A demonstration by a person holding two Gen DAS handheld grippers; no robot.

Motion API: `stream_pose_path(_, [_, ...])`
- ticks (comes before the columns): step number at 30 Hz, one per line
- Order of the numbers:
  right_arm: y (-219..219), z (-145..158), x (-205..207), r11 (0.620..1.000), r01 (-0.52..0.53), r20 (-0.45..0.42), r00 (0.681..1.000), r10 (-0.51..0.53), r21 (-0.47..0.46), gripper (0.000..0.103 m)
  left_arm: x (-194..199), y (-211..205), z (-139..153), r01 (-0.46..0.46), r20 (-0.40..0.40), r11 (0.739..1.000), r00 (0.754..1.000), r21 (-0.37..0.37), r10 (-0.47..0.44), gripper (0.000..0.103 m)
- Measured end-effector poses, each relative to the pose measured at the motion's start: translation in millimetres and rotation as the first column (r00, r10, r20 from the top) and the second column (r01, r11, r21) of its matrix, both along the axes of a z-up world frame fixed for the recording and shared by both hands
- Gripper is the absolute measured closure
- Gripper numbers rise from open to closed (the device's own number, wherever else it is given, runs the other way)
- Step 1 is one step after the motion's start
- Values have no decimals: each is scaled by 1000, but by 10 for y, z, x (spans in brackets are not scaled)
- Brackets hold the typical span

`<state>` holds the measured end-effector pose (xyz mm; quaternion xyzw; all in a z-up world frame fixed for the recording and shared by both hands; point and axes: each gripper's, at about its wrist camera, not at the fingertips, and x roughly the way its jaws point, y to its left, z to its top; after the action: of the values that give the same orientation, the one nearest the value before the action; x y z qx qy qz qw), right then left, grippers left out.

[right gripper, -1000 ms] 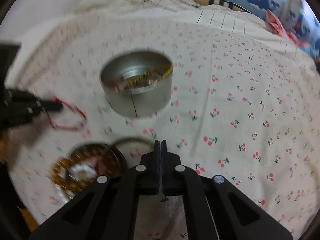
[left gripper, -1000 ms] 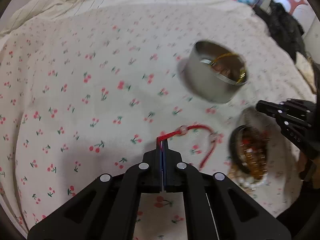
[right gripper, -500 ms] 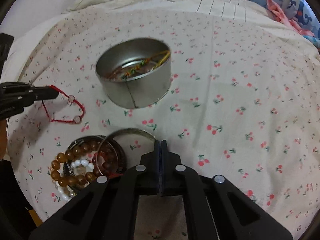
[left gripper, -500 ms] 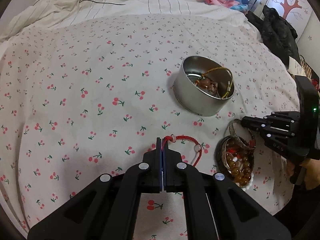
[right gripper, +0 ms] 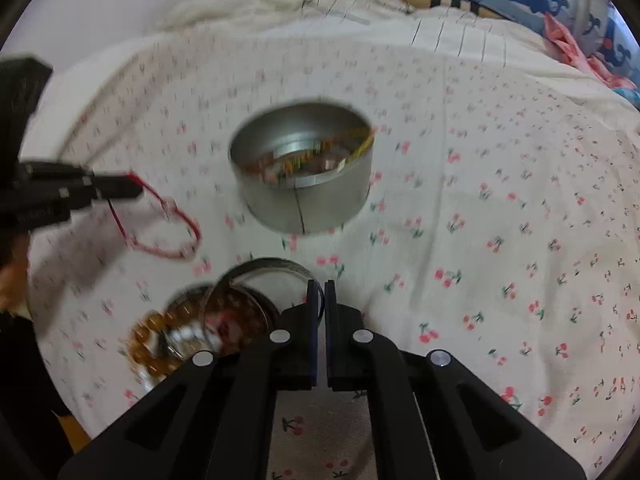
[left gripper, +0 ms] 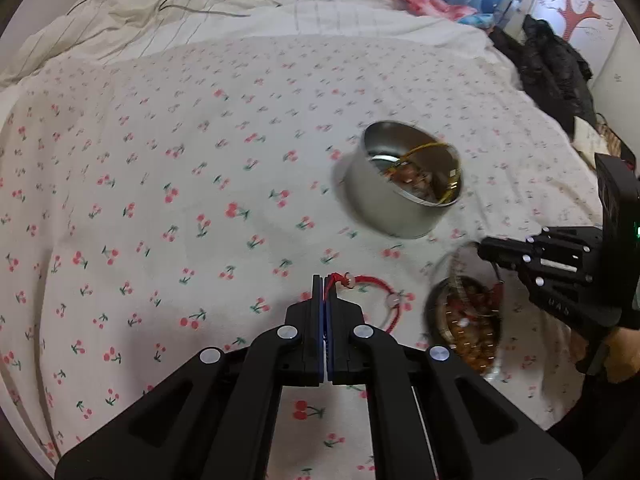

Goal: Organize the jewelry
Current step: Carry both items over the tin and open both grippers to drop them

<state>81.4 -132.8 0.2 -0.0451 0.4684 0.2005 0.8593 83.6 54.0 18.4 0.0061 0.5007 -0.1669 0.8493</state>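
The left gripper [left gripper: 325,280] pinches the red cord bracelet [left gripper: 376,292], whose loop hangs beside the round tin [left gripper: 400,204]. The right gripper [right gripper: 320,286] clamps the silver bangle [right gripper: 264,270] on the tin's near side, over the bead pile [right gripper: 176,336].

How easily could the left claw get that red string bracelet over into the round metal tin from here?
Probably easily: the left claw is shut on the red string bracelet, and only bare bedsheet lies between it and the open tin.

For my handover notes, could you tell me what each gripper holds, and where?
Left gripper pinches the red cord bracelet by its cord end; right gripper grips the silver bangle at its rim.
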Motion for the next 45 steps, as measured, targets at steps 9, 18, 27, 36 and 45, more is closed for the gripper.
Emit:
stream_pose_path(9, [-319, 404, 45, 967, 70, 54, 995, -85, 244, 99, -94, -222, 572, 93, 125, 995, 988, -46, -87, 102])
stream_pose_path(18, [-495, 695, 97, 946, 132, 112, 979, -172, 297, 99, 175, -571, 874, 99, 173, 984, 982, -146, -73, 102])
stream_pose_path(27, [-846, 650, 224, 918, 216, 87, 962, -258, 334, 99, 614, -927, 500, 77, 125, 978, 991, -191, -53, 102])
stream_pose_path(36, [-652, 547, 402, 936, 209, 80, 967, -240, 283, 99, 705, -989, 192, 45, 32, 996, 998, 71, -47, 40])
stream_pose_path(45, [-174, 352, 614, 954, 181, 54, 979, -199, 241, 97, 480, -352, 416, -29, 76, 998, 997, 63, 24, 31])
